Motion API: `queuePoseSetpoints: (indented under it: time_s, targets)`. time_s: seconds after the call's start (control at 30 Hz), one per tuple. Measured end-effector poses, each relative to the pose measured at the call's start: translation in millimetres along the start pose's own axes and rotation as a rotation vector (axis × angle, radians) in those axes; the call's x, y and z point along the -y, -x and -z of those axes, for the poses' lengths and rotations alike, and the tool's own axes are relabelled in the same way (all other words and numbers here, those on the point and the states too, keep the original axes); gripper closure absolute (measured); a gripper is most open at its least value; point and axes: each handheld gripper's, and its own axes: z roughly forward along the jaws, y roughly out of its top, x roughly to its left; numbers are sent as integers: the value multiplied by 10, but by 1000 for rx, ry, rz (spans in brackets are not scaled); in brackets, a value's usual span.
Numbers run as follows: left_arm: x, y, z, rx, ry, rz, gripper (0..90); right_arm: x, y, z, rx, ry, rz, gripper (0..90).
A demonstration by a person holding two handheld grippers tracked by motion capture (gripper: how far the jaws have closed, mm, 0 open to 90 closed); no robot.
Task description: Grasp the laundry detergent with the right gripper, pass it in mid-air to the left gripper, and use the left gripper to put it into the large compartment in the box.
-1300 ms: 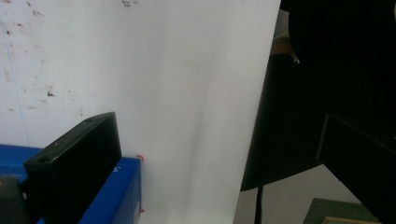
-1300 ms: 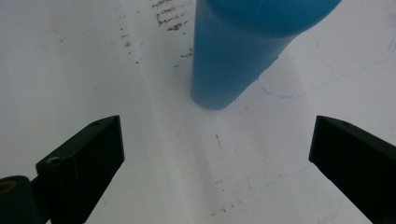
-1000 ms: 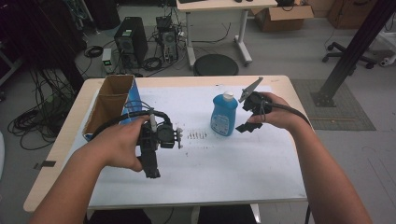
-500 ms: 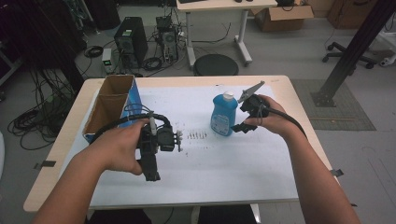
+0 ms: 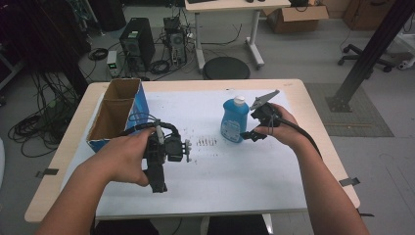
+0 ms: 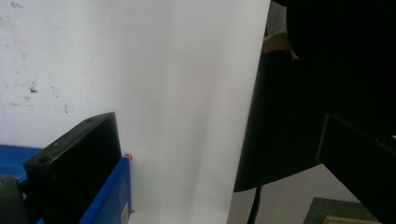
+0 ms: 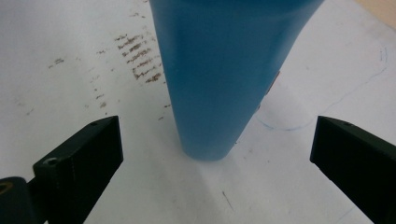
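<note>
A blue bottle [image 5: 233,121] with a white cap stands upright on the white sheet [image 5: 235,171], right of the table's middle. My right gripper [image 5: 250,133] is at its right side, low by the base. In the right gripper view the bottle [image 7: 210,84] rises just ahead of the right gripper [image 7: 217,128], whose jaws stand wide apart, one on either side, not touching it. My left gripper [image 5: 157,181] is held over the sheet at centre left. In the left gripper view the left gripper [image 6: 217,126] is open with nothing between its jaws.
An open cardboard box [image 5: 117,113] with blue sides stands at the table's left edge. Dark scuff marks [image 5: 208,142] lie on the sheet between the two hands. A blue surface [image 6: 109,196] shows beside the left jaw. The sheet's edge [image 6: 254,116] borders a dark area.
My right gripper has moved left and down, closer to the bottle's base. The bottle has stayed in place and the left hand has barely moved.
</note>
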Motion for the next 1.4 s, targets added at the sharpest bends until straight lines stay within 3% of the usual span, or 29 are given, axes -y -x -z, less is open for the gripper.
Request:
queuePoseSetpoints:
  time_s: [0.57,1.4]
  targets:
    - [32,2,-44,2,-3,4,2,46,-19,-196,24,149,-48,21]
    - [60,7,-77,8,-9,9,2,111,-39,-407,34,268,-92,19]
